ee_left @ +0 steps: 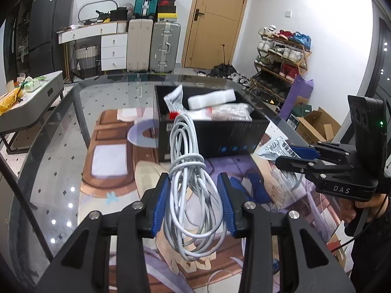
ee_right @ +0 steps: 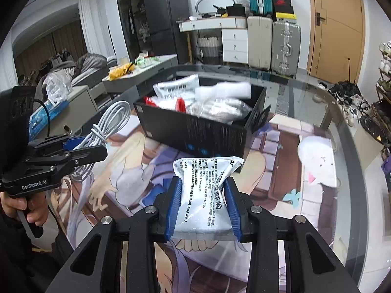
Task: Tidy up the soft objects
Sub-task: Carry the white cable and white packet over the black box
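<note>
My left gripper (ee_left: 193, 183) is shut on a coiled white cable (ee_left: 188, 171) and holds it above the mat, just in front of the black box (ee_left: 210, 136). The cable also shows in the right wrist view (ee_right: 107, 127). My right gripper (ee_right: 202, 190) is shut on a white printed pouch (ee_right: 205, 195), held above the mat in front of the black box (ee_right: 195, 131). The pouch shows in the left wrist view (ee_left: 276, 149) at the right. The box holds several white packets and a foam roll (ee_left: 211, 99).
The box stands on a printed mat (ee_left: 117, 171) on a glass table (ee_left: 56, 146). Suitcases (ee_left: 151, 46), a white drawer unit, a door and a shoe rack (ee_left: 281, 56) stand behind. A grey side table (ee_left: 29, 97) is at the left.
</note>
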Demonstrator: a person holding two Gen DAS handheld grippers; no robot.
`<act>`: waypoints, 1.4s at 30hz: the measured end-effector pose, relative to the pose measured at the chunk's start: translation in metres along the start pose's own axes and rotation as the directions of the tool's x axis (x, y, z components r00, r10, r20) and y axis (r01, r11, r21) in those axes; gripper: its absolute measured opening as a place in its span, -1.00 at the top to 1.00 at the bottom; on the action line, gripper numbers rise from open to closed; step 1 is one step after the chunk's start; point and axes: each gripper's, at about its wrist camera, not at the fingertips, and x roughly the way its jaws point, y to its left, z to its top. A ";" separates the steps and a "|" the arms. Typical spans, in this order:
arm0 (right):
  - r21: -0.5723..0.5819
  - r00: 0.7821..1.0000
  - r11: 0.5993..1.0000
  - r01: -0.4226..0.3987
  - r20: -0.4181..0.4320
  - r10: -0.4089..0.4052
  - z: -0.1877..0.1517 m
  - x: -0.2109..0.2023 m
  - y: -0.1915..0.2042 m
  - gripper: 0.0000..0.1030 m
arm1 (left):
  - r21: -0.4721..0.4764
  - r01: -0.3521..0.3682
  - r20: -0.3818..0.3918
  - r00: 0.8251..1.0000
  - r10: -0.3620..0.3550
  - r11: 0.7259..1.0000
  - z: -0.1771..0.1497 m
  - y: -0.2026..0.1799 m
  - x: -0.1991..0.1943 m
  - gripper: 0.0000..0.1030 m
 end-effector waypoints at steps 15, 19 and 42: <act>0.061 0.985 0.998 0.033 0.166 -0.043 0.029 -0.034 0.001 0.31 | 0.044 0.027 0.080 0.996 -0.031 0.999 0.042 -0.006 0.001 0.25; 0.068 0.982 0.996 0.050 0.179 -0.062 0.041 -0.036 -0.001 0.31 | 0.058 0.035 0.089 0.995 -0.040 0.998 0.054 -0.007 0.003 0.25; 0.039 0.989 0.997 0.073 0.128 -0.077 0.092 0.018 -0.012 0.31 | 0.062 0.065 0.030 0.997 -0.067 0.996 0.099 -0.002 0.061 0.25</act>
